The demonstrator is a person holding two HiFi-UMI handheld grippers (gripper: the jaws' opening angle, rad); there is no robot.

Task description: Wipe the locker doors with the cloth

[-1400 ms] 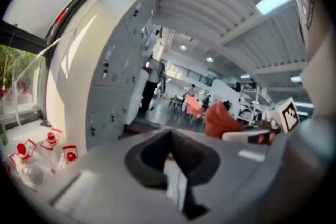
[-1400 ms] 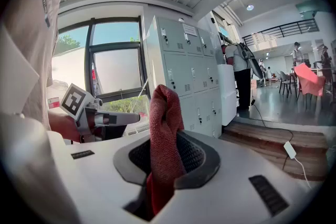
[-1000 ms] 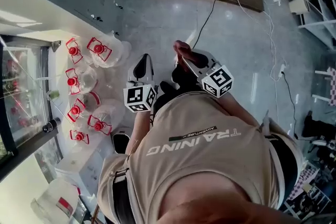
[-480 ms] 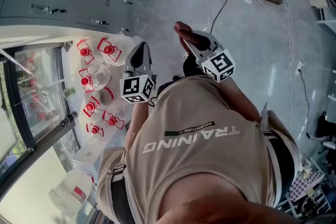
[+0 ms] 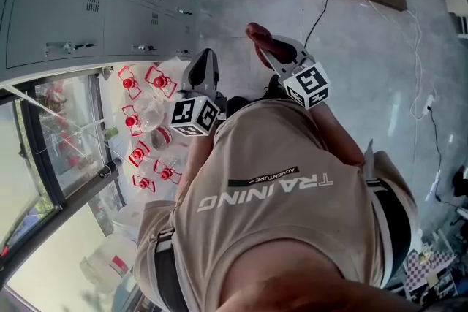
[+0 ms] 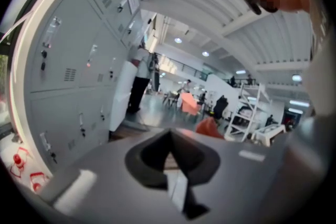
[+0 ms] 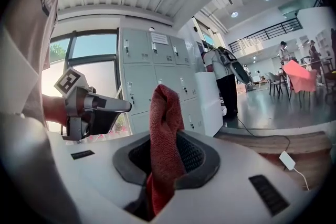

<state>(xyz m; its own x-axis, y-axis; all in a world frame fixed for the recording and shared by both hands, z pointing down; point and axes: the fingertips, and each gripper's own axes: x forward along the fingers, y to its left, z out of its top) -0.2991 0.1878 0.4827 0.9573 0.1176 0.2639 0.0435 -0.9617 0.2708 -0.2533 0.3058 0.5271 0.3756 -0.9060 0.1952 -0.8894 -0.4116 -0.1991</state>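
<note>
1. Out in front of the person's chest, both grippers point forward and are well apart from the grey locker doors (image 5: 66,11), which stand to the person's left.
2. The right gripper (image 7: 167,162) has its fingers clamped on the red cloth (image 7: 164,123). The cloth rises past the tips in a bunched fold. Held this way, soft fabric leads, so I judge it would meet the metal before any hard part does.
3. The left gripper (image 6: 169,152) has its fingers pressed together with nothing between them. It rides just beside the right one, probably kept free because one cloth needs only one holder.
4. Red-capped water bottles (image 5: 150,120) cluster between the person and the lockers, next to the window (image 5: 58,135).
5. The cloth touches no door, so wiping has not begun. The next move calls for turning left, closing the gap past the bottles, and pressing the fold flat while steering round the latches (image 5: 64,47).
</note>
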